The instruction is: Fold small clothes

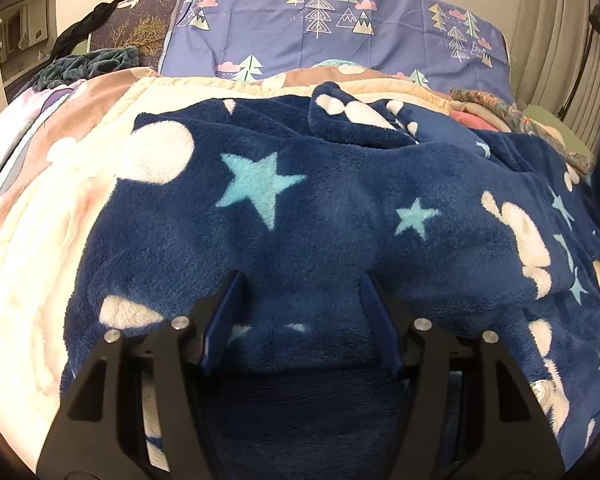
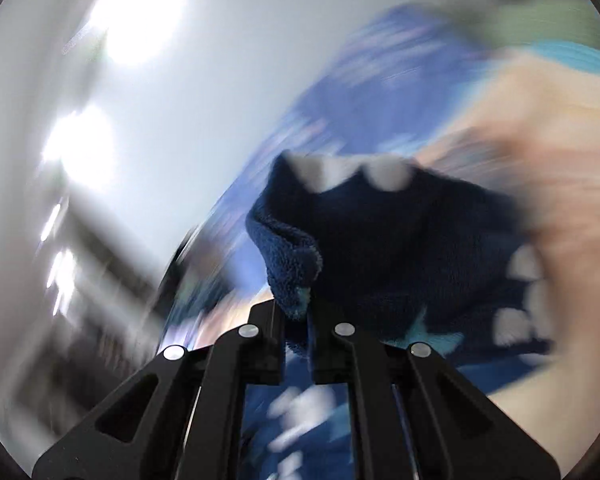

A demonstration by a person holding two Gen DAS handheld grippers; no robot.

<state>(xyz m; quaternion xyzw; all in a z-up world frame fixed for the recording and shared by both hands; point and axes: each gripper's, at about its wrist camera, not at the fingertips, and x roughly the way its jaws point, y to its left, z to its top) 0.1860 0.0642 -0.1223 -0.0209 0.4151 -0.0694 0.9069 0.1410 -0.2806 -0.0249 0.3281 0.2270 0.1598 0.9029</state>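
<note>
A navy fleece garment (image 1: 320, 208) with pale stars, white dots and white rabbits lies spread on the bed. My left gripper (image 1: 303, 280) points down onto its near part. The two blue fingers (image 1: 224, 320) stand well apart, their tips sunk into the pile, and fleece fills the gap between them. In the blurred right wrist view, my right gripper (image 2: 296, 312) is shut on a bunched corner of the same navy fleece (image 2: 380, 240), which it holds up off the bed. That corner hides the fingertips.
A cream and pink blanket (image 1: 52, 216) covers the bed under the garment. A purple pillow with a tree print (image 1: 332, 36) lies at the far end. More folded cloth (image 1: 500, 116) sits at the far right, and a teal cloth (image 1: 88, 66) at the far left.
</note>
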